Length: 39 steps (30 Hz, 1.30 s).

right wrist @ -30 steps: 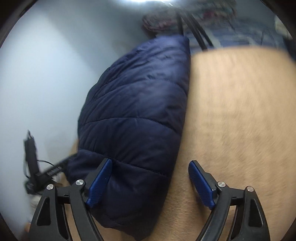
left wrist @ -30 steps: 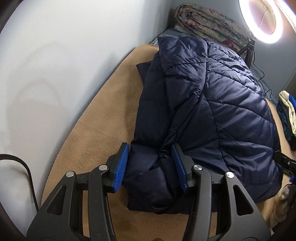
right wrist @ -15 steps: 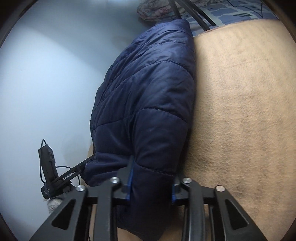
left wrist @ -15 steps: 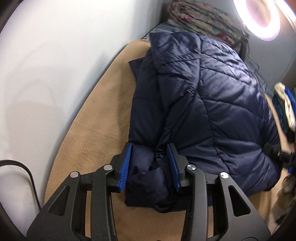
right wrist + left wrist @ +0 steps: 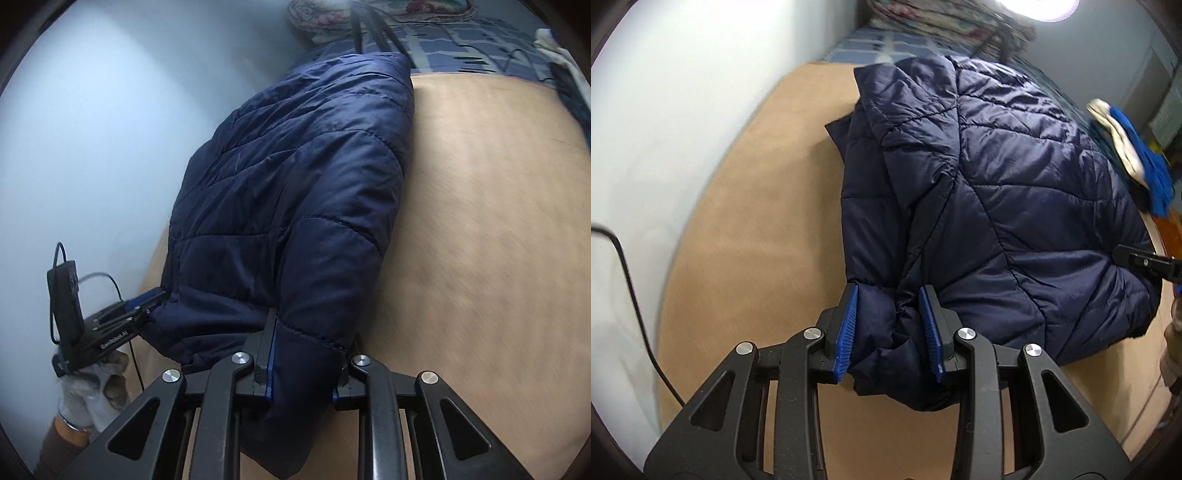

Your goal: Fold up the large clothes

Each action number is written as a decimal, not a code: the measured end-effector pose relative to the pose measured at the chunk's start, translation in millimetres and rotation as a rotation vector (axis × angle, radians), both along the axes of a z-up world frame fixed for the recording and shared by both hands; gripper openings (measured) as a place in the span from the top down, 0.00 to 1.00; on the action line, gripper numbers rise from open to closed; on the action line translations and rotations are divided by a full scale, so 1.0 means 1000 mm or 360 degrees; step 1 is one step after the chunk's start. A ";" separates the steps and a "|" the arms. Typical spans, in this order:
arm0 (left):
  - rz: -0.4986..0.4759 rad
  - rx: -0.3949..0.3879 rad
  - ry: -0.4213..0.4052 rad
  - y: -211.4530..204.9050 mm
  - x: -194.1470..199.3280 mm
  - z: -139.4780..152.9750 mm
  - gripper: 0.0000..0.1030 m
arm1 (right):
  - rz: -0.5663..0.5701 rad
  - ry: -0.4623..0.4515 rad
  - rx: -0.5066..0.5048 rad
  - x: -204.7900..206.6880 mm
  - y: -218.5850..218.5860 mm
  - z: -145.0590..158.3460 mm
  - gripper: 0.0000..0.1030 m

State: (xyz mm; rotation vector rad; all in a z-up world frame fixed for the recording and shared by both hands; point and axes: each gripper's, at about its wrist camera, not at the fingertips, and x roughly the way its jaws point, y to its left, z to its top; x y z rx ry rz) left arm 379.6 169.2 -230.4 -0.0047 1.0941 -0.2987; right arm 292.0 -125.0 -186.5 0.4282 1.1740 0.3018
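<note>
A navy quilted puffer jacket (image 5: 997,206) lies folded on a tan blanket (image 5: 746,258). My left gripper (image 5: 887,295) is shut on a bunched fold at the jacket's near left corner, blue pads pressing into the fabric. In the right wrist view, the jaws of my right gripper (image 5: 312,332) are closing on the jacket's (image 5: 295,184) near right edge, and the pads squeeze the padded cloth. That edge is raised off the blanket (image 5: 480,221). The left gripper (image 5: 147,299) also shows at the jacket's far corner, and the right gripper's tip (image 5: 1123,254) shows in the left wrist view.
A pale wall (image 5: 683,110) runs along the left. A ring light (image 5: 1038,7) and floral bedding (image 5: 369,14) stand at the back. Blue and white clothes (image 5: 1134,155) lie at the right. A black cable (image 5: 631,280) hangs by the wall. A gloved hand (image 5: 92,391) holds the left gripper.
The right gripper went from wide open around the jacket edge to clamped on it. The left jaws tightened on the bunched corner. Both hands lifted the near edge a little.
</note>
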 end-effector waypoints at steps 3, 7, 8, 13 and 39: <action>-0.0076 0.0012 0.0055 -0.013 -0.020 0.002 0.67 | 0.0009 0.0021 -0.0061 -0.028 -0.008 0.008 0.82; -0.0173 0.0034 0.0129 -0.032 -0.041 0.007 0.68 | 0.0011 0.0036 -0.0119 -0.060 -0.017 0.019 0.82; -0.0197 0.0052 0.0139 -0.038 -0.047 0.009 0.67 | 0.0006 0.0039 -0.0134 -0.071 -0.021 0.023 0.82; -0.0305 0.0166 0.0131 -0.069 -0.089 0.011 0.68 | -0.0007 0.0059 -0.0190 -0.108 -0.031 0.036 0.82; -0.0254 -0.0167 -0.0251 -0.090 -0.094 0.083 0.68 | -0.0201 -0.0439 -0.0645 -0.139 -0.101 0.099 0.62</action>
